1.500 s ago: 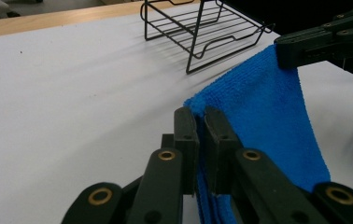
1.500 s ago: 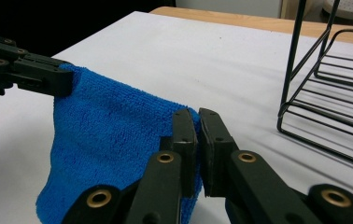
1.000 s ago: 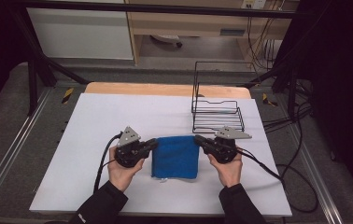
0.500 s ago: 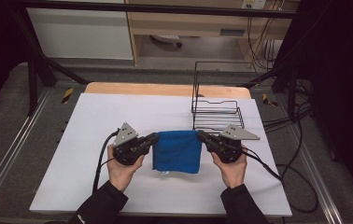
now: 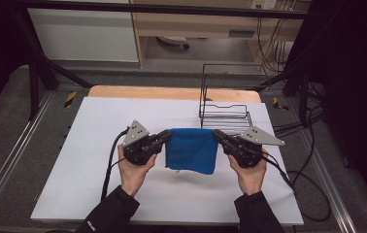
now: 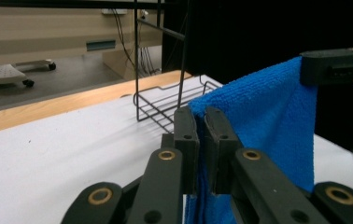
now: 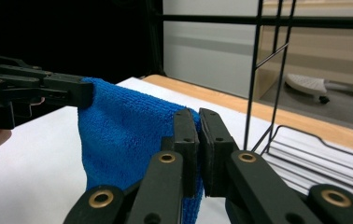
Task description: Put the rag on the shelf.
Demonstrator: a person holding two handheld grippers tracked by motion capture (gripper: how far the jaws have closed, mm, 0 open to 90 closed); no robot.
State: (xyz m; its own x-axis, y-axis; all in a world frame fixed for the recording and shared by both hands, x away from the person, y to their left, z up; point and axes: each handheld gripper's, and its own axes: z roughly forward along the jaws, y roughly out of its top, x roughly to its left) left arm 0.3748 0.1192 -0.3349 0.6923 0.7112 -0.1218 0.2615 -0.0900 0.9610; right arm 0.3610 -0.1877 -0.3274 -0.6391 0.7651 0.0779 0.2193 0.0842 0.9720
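Cloth (image 5: 191, 149) solid bright blue, fuzzy plain weave, no print. Left gripper (image 5: 164, 138) and right gripper (image 5: 219, 136) black, with brass-coloured rivet rings on the jaw arms and a grey three-cornered plate on top of each. Wire rack (image 5: 224, 104) black. Table top (image 5: 99, 145) plain white, far edge light wood. Sleeves (image 5: 111, 213) black. Cables (image 5: 111, 160) black. Floor grey, with yellow-and-black striped markers.

A rectangular table (image 5: 99, 145) with a white top and a pale wooden strip along its far edge. A black wire rack (image 5: 226, 114) stands on its far right part.
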